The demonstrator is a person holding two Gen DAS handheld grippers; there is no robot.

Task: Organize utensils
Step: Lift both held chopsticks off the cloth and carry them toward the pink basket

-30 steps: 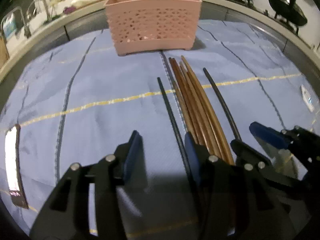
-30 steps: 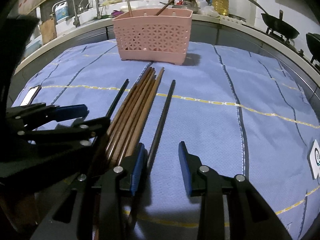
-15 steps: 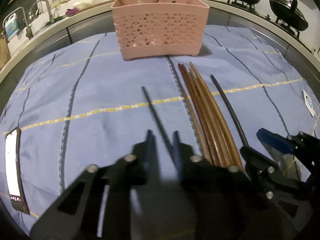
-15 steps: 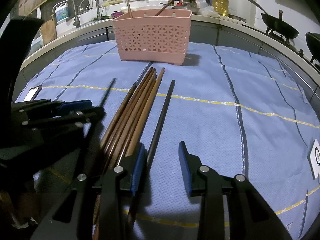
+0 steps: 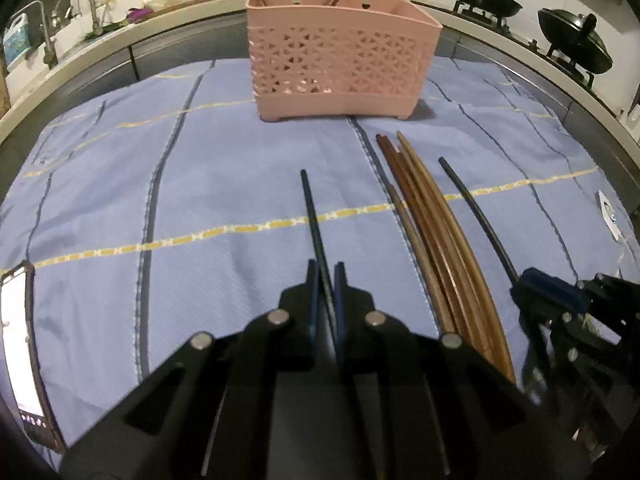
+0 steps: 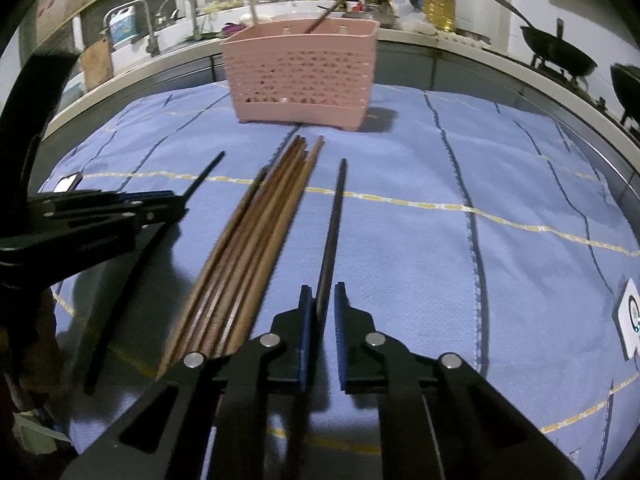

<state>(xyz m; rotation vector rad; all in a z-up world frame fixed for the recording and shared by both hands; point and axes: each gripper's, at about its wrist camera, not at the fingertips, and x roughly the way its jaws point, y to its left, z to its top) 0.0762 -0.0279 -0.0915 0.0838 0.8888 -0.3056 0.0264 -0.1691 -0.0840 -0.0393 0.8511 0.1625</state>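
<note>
Clamping one thin, stiff, slippery dark chopstick [image 5: 314, 216] near its butt end, left tool [image 5: 324, 276] grips; right tool [image 6: 322, 300] nearly closed around another dark chopstick [image 6: 334, 224], contact unclear.

Your left gripper [image 5: 325, 280] sits at the bottom centre of its own wrist view, black arms rising to two blue-padded fingers [image 5: 311, 284] drawn close together, with a dark chopstick [image 5: 314, 220] pinched between them. In the right wrist view it appears at the left edge [image 6: 176, 206], lying roughly level and pointing right.

Your right gripper [image 6: 320, 300] fills the bottom centre of its view, its blue fingers [image 6: 305, 308] nearly closed, with a second dark chopstick [image 6: 334, 224] between them. In the left wrist view it shows at lower right [image 5: 520, 290], pointing left.
</note>
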